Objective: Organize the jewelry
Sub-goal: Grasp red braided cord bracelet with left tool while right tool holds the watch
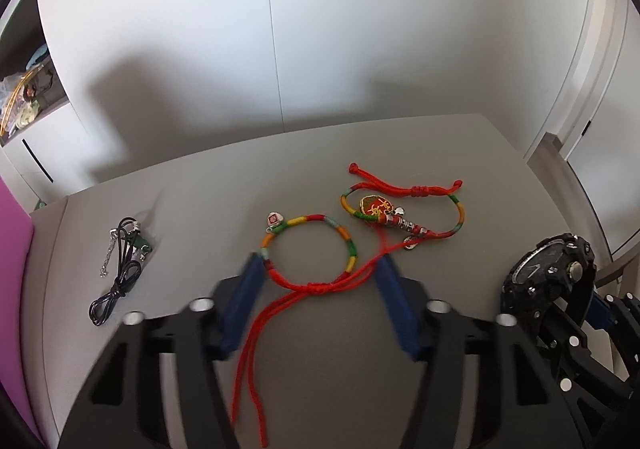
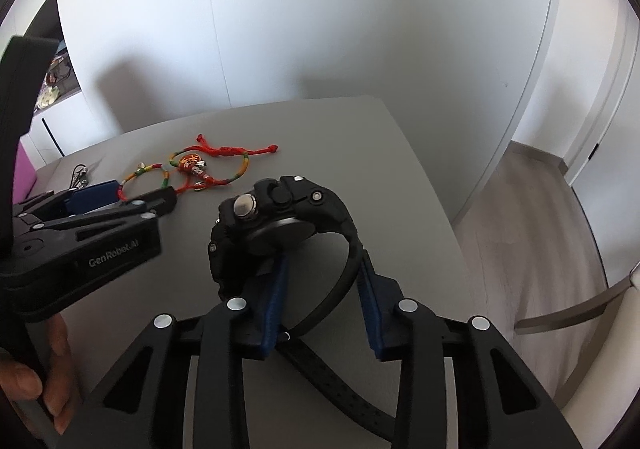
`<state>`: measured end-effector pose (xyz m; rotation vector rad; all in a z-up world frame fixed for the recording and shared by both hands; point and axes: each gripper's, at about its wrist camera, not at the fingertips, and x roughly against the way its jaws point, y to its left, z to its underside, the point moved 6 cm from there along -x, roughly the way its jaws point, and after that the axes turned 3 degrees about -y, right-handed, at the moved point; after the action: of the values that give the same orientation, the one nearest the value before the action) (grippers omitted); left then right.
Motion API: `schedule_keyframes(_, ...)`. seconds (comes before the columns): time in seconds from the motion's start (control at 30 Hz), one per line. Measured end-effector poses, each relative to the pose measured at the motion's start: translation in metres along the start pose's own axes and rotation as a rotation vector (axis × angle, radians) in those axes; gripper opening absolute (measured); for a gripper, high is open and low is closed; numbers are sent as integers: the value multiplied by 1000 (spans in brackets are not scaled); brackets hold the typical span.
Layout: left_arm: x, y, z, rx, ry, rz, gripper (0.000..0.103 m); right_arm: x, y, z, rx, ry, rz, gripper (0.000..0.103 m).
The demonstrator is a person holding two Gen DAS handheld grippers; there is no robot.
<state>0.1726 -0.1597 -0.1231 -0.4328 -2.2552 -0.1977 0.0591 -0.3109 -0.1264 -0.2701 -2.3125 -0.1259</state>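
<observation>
Only the left view shows the black cord [image 1: 120,269]; left claw [image 1: 318,261] spread, right claw [image 2: 324,263] pinching watch [image 2: 280,225]

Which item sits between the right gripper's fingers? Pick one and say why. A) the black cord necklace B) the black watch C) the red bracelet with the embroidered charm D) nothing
B: in the right wrist view the black watch stands between the right gripper's blue fingers, its strap looping between them, while the bracelets lie farther back on the grey table.
</observation>
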Motion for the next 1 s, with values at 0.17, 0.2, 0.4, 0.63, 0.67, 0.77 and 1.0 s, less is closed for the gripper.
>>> schedule_keyframes(0.17,5,8,2,29,-16,3,10,5,0,0,-13,-7,-15,30)
schedule_keyframes(0.2,6,9,2,34,-16,6,8,6,0,1,-12,-9,-14,29)
schedule_keyframes(0.4,17,15,7,46,-23,5,5,10,0,0,-5,-11,-18,24)
schedule_keyframes(0.63,41,29,16,79,-30,34,5,19,3,1,-4,-23,-48,12)
schedule_keyframes(0.67,45,31,18,84,-31,41,5,18,3,1,-5,-24,-52,12)
schedule_keyframes(0.77,56,39,24,100,-35,54,5,24,5,1,-9,-30,-70,12)
schedule_keyframes(1.0,79,48,38,132,-32,65,5,34,8,2,-43,-23,-141,12)
